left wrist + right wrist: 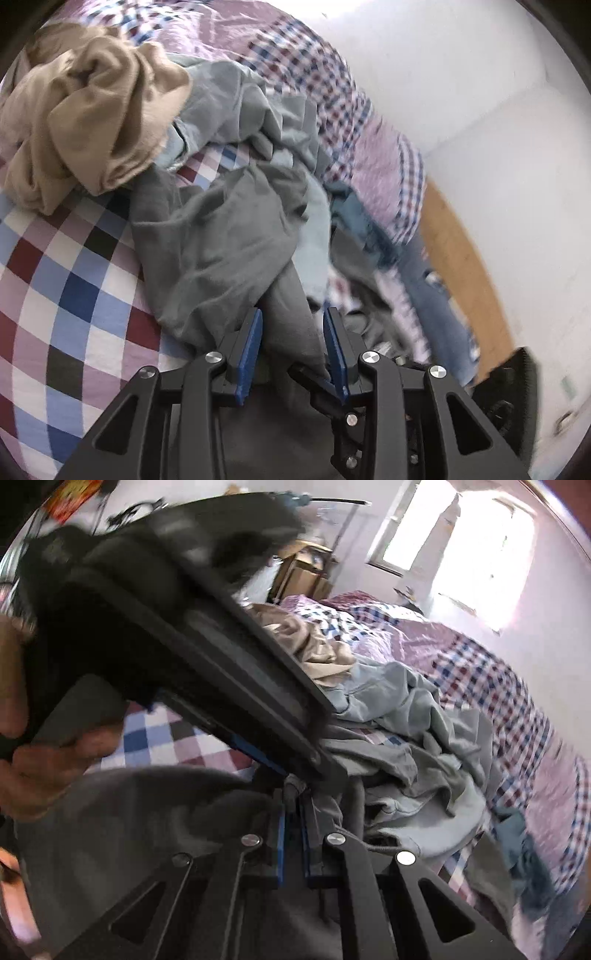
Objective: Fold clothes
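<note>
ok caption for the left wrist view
Left gripper open around a dark grey garment on the checked bedspread.

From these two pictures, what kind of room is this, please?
Most likely a bedroom in a home. A bed with a checked cover fills both views, loose clothes such as a grey garment and a beige one lie on it, and a bright window is in the wall behind.

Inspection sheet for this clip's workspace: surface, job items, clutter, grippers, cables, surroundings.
Surface: bed with checked quilt.
Job's things: dark grey garment in the pile; pale blue-grey garment and tan garment crumpled behind it.
Clutter: teal cloth at the bed edge.
Grippers: left gripper open around a grey fold; right gripper shut on dark grey fabric.
Cables: nothing seen.
Surroundings: window, white wall, wooden floor.
</note>
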A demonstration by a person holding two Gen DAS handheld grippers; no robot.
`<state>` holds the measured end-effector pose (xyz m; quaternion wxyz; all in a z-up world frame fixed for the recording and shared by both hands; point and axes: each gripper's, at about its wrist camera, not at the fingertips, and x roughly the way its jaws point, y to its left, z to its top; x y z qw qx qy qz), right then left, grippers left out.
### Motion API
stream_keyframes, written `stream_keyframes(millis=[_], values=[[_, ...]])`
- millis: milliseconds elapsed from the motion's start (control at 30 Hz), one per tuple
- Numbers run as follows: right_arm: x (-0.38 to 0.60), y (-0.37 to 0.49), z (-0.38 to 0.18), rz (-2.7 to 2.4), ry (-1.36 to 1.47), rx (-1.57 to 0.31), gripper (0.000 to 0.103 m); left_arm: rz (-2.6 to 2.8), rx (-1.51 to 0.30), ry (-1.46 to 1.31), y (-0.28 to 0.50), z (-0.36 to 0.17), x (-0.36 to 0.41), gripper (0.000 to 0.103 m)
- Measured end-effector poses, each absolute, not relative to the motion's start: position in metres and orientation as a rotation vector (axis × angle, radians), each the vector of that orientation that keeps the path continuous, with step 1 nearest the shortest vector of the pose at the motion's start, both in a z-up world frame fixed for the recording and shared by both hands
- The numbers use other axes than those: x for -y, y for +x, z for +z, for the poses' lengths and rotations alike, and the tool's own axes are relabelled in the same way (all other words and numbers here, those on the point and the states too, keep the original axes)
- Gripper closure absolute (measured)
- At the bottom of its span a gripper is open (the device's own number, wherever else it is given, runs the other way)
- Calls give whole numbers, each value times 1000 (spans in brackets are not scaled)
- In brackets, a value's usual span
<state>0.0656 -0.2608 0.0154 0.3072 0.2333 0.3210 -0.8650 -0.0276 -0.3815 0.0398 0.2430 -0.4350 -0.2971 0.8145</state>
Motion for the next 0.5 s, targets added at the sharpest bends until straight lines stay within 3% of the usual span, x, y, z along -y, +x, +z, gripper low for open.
stream_keyframes(millis=[200, 267, 333, 400, 500], values=[[276, 80, 3, -2235, 584, -976, 97, 2279, 617, -1293, -26, 36, 365, 67], [276, 79, 1, -2232, 587, -975, 96, 2293, 550, -1327, -26, 35, 359, 83], [272, 77, 2, -2235, 597, -938, 93, 2286, 569, -1333, -28, 32, 362, 87], [269, 74, 3, -2236, 612, -896, 86, 2277, 599, -1331, -29, 29, 364, 90], [264, 70, 5, -2242, 632, -832, 61, 2277, 645, -1327, -30, 27, 368, 91]])
